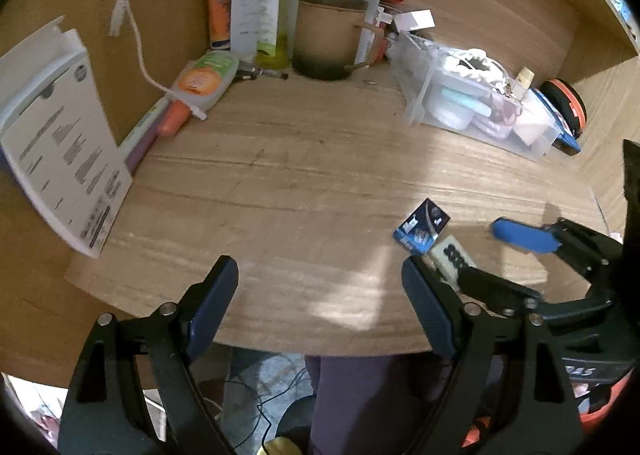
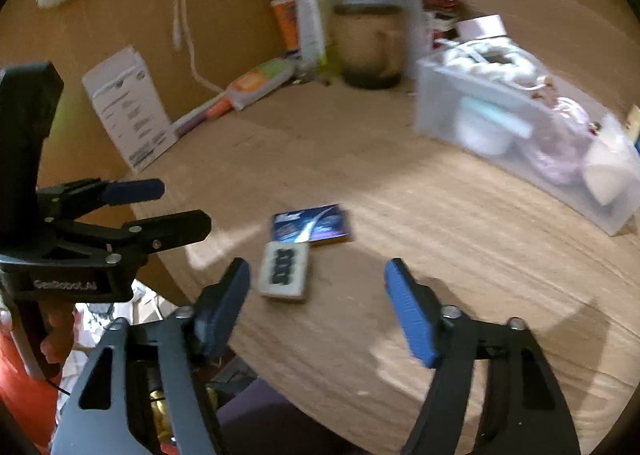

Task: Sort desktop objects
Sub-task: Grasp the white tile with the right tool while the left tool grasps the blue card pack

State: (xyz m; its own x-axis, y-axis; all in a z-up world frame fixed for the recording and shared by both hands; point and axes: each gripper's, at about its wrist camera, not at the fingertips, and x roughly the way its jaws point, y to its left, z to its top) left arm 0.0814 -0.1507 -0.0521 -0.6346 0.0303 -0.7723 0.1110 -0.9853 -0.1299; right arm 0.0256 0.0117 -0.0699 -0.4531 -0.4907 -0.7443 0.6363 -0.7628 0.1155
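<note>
Since both loose items lie near the desk's front edge, the right gripper (image 2: 318, 307) hangs spread over the small grey remote (image 2: 285, 272) (blue card (image 2: 312, 224) touching it); left gripper (image 1: 320, 303) spread, empty

Wooden desk (image 1: 304, 191) with blue packet (image 1: 422, 227), grey remote (image 2: 285, 273), clear organiser box (image 1: 472, 103), mug (image 1: 330, 35).

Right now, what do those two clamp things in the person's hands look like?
Both the left gripper and the right gripper have black, scissor-like metal arms with silver rivets, ending in ribbed blue pads on the jaws. The left one's black body carries pale lettering.
</note>
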